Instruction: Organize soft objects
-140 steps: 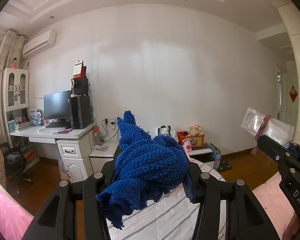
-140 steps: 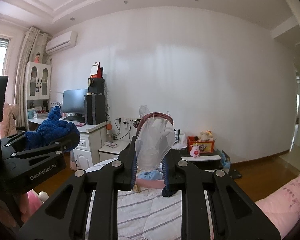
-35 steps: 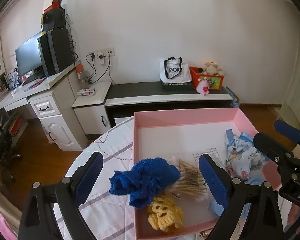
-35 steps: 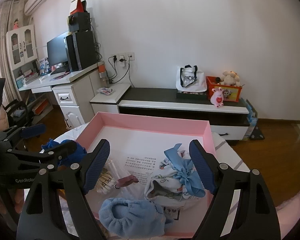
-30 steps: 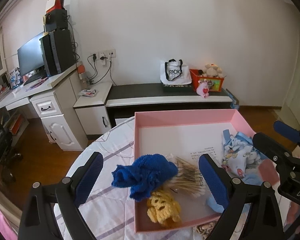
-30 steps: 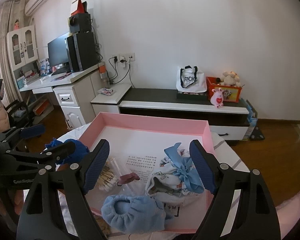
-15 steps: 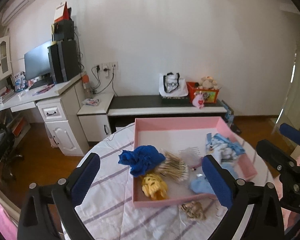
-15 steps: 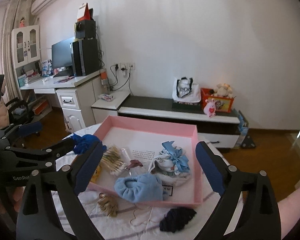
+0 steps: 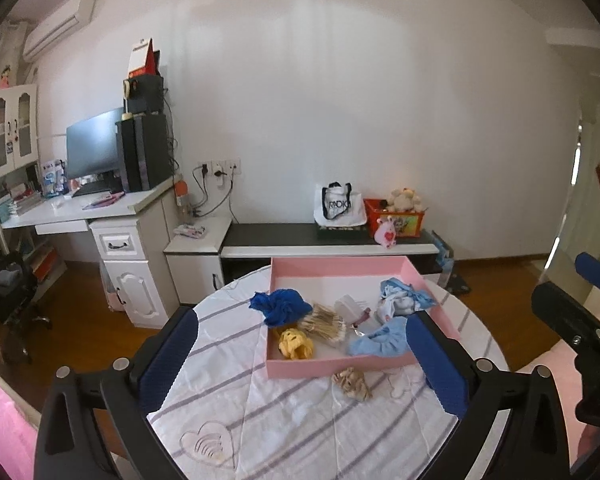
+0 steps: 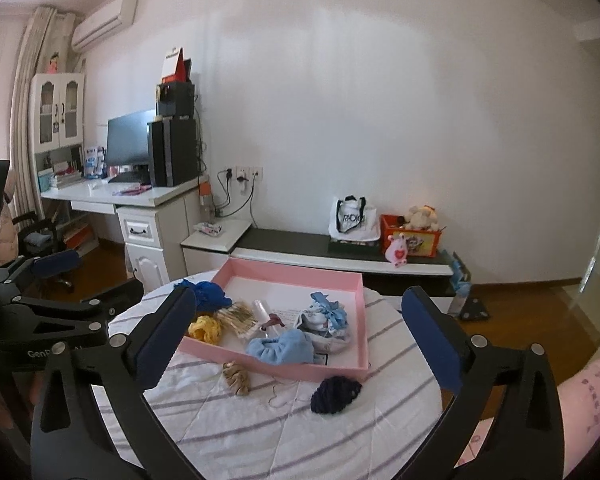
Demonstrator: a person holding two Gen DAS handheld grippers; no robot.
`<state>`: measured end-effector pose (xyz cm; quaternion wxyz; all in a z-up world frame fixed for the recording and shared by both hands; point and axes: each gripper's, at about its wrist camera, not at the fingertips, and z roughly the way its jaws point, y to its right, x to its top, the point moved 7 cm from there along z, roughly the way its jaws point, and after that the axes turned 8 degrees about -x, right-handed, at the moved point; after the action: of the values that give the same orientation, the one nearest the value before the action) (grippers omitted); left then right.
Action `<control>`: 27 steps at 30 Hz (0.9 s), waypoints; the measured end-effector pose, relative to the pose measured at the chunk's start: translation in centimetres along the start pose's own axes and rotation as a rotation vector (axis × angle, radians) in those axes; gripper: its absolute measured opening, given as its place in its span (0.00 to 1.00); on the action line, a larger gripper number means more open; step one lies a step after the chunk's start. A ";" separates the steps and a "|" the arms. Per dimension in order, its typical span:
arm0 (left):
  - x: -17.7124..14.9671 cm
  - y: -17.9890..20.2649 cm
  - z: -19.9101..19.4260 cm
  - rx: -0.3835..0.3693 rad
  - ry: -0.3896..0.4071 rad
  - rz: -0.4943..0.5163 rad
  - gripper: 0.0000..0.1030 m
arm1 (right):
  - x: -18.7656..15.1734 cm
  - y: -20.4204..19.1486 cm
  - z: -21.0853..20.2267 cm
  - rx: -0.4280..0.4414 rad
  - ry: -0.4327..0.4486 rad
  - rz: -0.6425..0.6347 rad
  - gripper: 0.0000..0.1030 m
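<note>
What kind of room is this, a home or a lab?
Most likely a lived-in bedroom or study at home. A white desk with a black computer monitor stands by the wall, plush toys sit in a red box on a low cabinet, and a round table with a striped cloth holds a pink tray.

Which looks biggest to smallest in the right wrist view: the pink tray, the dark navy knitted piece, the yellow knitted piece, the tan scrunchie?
1. Pink tray.
2. Dark navy knitted piece, though it lies nearer the camera.
3. Yellow knitted piece.
4. Tan scrunchie, close to the yellow one, so unsure.
</note>
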<state>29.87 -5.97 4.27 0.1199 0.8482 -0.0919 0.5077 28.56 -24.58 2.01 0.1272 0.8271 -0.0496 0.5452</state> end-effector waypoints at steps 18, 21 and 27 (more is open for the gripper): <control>-5.2 3.0 -14.5 0.042 0.129 -0.007 1.00 | -1.2 -0.5 -12.8 0.000 0.129 0.007 1.00; -5.9 3.3 -16.0 0.048 0.152 -0.004 1.00 | -1.1 -0.5 -14.3 0.002 0.147 0.006 1.00; -6.6 3.9 -18.3 0.051 0.195 -0.002 1.00 | -0.8 -0.8 -16.7 -0.007 0.191 0.000 1.00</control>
<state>10.36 -4.09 7.16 0.1073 0.7977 -0.0658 0.5898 13.59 -19.49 7.35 0.1343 0.7709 -0.0392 0.6214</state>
